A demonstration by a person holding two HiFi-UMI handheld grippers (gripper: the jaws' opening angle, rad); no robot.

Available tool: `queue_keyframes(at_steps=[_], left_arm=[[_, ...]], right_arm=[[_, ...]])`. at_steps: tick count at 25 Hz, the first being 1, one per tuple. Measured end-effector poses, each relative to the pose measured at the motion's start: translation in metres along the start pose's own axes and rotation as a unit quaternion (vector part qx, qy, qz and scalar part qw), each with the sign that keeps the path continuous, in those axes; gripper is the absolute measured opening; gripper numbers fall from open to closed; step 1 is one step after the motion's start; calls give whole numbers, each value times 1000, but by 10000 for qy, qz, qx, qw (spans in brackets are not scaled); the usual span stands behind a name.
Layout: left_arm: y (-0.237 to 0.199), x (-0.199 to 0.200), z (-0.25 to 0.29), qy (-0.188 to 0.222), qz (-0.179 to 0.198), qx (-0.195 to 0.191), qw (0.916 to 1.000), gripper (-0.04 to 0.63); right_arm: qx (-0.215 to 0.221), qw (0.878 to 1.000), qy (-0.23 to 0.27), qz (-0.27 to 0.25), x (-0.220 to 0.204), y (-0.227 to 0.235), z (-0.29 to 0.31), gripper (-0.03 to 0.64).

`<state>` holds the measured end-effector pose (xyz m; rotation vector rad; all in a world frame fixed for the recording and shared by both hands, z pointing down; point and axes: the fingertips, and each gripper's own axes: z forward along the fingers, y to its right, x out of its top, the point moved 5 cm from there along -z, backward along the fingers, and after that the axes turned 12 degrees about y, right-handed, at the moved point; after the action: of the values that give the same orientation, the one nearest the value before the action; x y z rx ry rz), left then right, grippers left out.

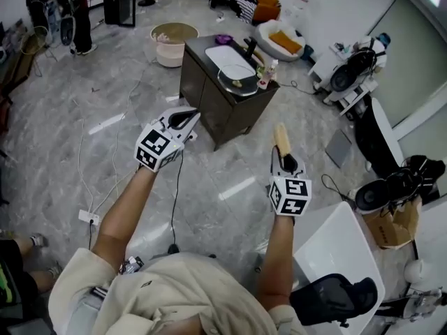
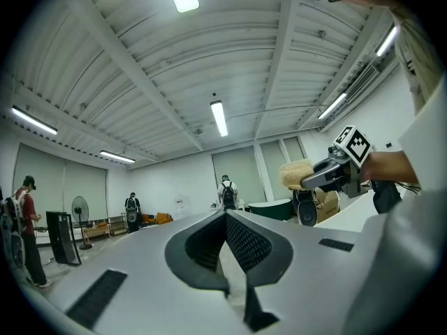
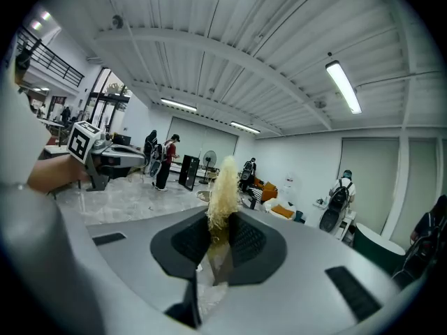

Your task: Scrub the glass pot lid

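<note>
Approach, I'd judge: right claw grips scrubber, left claw closed on nothing; next, step to the bench at 12 o'clock.

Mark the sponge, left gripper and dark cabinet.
sponge (image 3: 223, 183), right gripper view, frayed upper end.
left gripper (image 2: 225, 215), left gripper view, where the jaws' tips meet.
cabinet (image 1: 200, 89), head view, front door.

- No words, numbers or brand names can be read anywhere in the scene.
- Only black-and-white square code patterns are borne, on the white cubes of the left gripper and the right gripper.
</note>
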<state>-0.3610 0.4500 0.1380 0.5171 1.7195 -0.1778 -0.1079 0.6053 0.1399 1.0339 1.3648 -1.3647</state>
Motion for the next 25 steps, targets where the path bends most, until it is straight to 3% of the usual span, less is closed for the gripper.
queue_keyframes(at_steps=[7, 13, 20, 25], left_arm=[[-4, -1, 4, 67, 120, 32, 9999, 14], [-4, -21, 50, -31, 61, 93, 9999, 14], [-11, -51, 117, -231, -112, 466, 9986, 14], [-11, -65, 172, -385, -3, 637, 9972, 15]], right_arm=[[-135, 9999, 11, -78, -5, 14, 4, 49], [-105, 9999, 114, -52, -13, 59, 38, 48], [266, 9993, 134, 233, -48, 121, 106, 48], [560, 9978, 56, 345, -70, 169, 153, 49]])
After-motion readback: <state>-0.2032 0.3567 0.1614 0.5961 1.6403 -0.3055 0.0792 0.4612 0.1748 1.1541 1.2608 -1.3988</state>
